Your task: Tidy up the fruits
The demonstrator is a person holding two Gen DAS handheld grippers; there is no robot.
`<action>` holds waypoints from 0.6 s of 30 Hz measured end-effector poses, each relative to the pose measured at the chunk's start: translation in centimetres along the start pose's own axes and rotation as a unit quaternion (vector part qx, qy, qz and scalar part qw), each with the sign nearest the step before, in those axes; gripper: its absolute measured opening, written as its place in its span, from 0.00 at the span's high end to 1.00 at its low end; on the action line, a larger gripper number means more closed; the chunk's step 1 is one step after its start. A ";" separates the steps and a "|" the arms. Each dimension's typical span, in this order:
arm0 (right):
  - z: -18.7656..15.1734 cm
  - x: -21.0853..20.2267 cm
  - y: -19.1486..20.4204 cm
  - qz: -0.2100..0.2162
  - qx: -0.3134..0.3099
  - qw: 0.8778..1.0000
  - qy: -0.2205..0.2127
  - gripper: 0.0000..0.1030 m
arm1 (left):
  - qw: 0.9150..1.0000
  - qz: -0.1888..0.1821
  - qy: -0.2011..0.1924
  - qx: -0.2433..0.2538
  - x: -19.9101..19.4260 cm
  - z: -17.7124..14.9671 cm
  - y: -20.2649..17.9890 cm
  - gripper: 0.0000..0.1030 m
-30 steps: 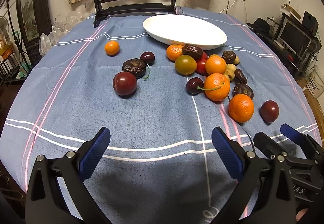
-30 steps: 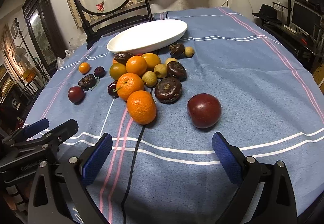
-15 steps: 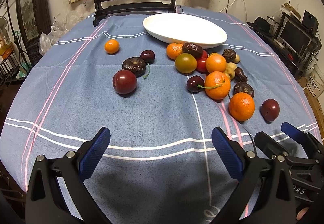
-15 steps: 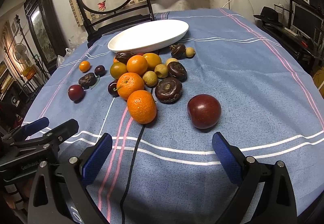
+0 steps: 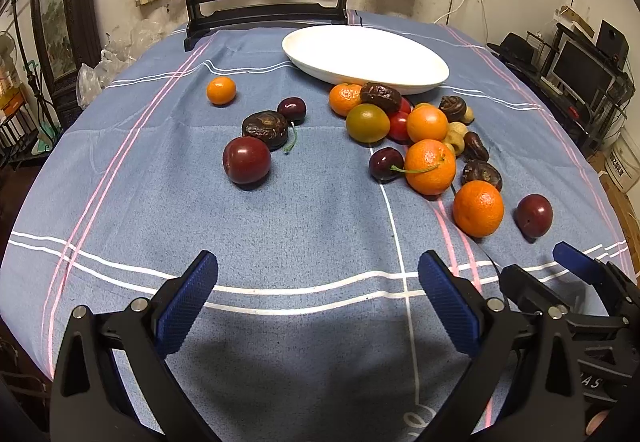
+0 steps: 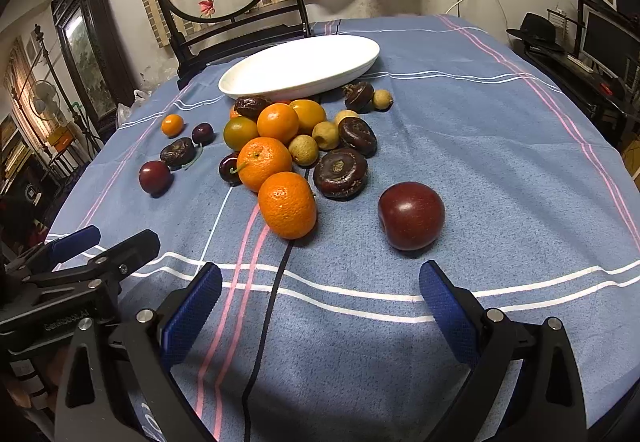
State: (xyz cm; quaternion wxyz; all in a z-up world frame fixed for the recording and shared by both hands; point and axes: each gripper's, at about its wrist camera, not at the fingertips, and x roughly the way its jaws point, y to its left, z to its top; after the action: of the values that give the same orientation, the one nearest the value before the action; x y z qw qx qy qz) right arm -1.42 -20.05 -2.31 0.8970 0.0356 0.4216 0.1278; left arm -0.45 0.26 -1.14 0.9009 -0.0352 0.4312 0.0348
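Fruit lies scattered on a blue striped tablecloth below a white oval dish, which holds nothing. Several oranges, dark plums, cherries, wrinkled dark fruits and small yellow-green ones form a cluster. My left gripper hovers open over bare cloth near the front edge. My right gripper is open too, just short of an orange and a big dark red plum. Each gripper shows in the other's view, the right gripper low right and the left gripper low left.
A dark wooden screen stand with a round painted panel stands at the table's far edge. A thin black cable runs across the cloth toward the oranges. Shelves with monitors stand to the right of the table, a mirror frame to the left.
Both views have shifted very slightly; the fruit and dish stay where they were. Both grippers remain open and empty.
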 end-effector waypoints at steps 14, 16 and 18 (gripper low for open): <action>-0.2 0.3 -1.3 -0.002 -0.050 0.998 0.032 0.04 | 1.000 0.005 0.007 -0.027 0.9 0.8 3.9 0.05; -0.1 0.3 -2.1 0.000 -0.042 0.999 0.033 0.04 | 0.999 0.006 0.012 -0.032 1.3 1.4 4.8 0.05; 0.1 0.3 -3.4 0.009 -0.022 0.999 0.036 0.04 | 0.999 0.006 0.017 -0.033 1.8 1.9 5.5 0.05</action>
State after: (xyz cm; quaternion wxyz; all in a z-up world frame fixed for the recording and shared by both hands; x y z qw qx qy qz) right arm -0.45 -23.23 -3.08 0.8806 0.0150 0.4505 0.1461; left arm 1.68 5.95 -1.52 0.8917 -0.0629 0.4450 0.0534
